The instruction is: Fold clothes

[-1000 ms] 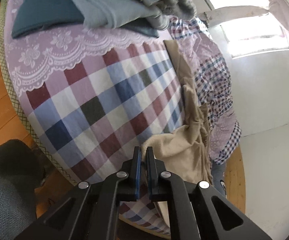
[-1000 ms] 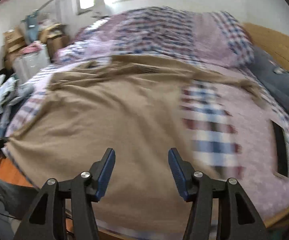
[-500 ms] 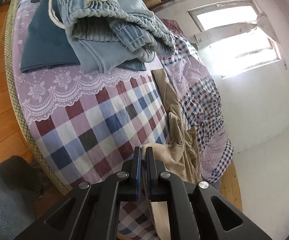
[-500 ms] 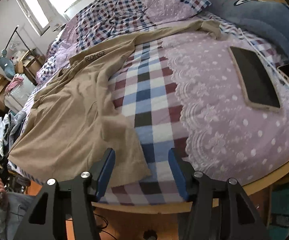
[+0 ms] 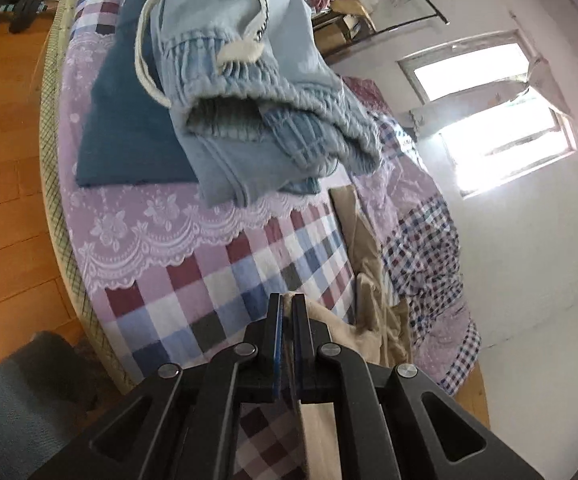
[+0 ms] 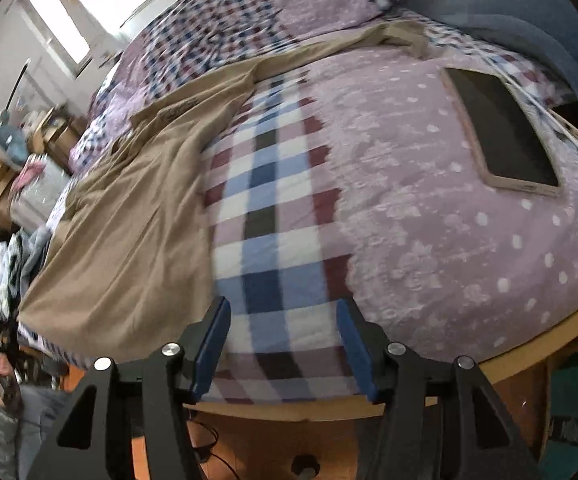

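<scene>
Our left gripper is clamped on a corner of the tan garment at the near edge of the bed. Our right gripper hangs over that edge, fingers apart, holding nothing. The garment spreads up the bed's left side. Farther back, light-blue pants lie on a dark-blue garment, and a tablet rests near the right edge.

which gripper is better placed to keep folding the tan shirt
Left. The left gripper is already shut on the tan shirt at its edge. The right gripper is open, holds nothing and hangs over bare checked bedding beside the shirt.
</scene>
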{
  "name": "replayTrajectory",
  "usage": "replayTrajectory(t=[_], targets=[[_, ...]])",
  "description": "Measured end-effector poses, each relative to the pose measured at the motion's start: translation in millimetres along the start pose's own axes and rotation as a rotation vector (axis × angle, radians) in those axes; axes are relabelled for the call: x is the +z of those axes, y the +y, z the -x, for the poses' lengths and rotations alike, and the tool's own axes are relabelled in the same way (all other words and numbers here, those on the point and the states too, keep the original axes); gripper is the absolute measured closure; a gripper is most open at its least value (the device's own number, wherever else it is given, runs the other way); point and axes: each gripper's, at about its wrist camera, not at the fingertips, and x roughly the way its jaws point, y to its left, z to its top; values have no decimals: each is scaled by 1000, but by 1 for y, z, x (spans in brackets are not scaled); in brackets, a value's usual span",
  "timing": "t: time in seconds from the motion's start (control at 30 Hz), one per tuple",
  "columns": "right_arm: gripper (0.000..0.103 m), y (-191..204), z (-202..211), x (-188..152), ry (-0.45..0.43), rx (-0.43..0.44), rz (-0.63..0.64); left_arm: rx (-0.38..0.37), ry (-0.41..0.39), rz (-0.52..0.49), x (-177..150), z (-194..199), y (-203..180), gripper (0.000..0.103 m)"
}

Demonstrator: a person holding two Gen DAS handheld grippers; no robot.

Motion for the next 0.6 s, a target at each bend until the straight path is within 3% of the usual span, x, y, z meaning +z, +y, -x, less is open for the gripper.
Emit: replayTrajectory(t=[0.1,0.27,0.4,0.6], targets=[[44,5,0,-1,3,26,20,7,-31,3,6,2,1,101],[44,40,-17,-12,62,12,192,34,-78,24,15,2,7,101],[50,61,-32,-20,90,-15,286,49,-79,27,15,-2,9,101],[53,84,-53,-34,156,29,377,51,-62,26,13,-7,12,101]])
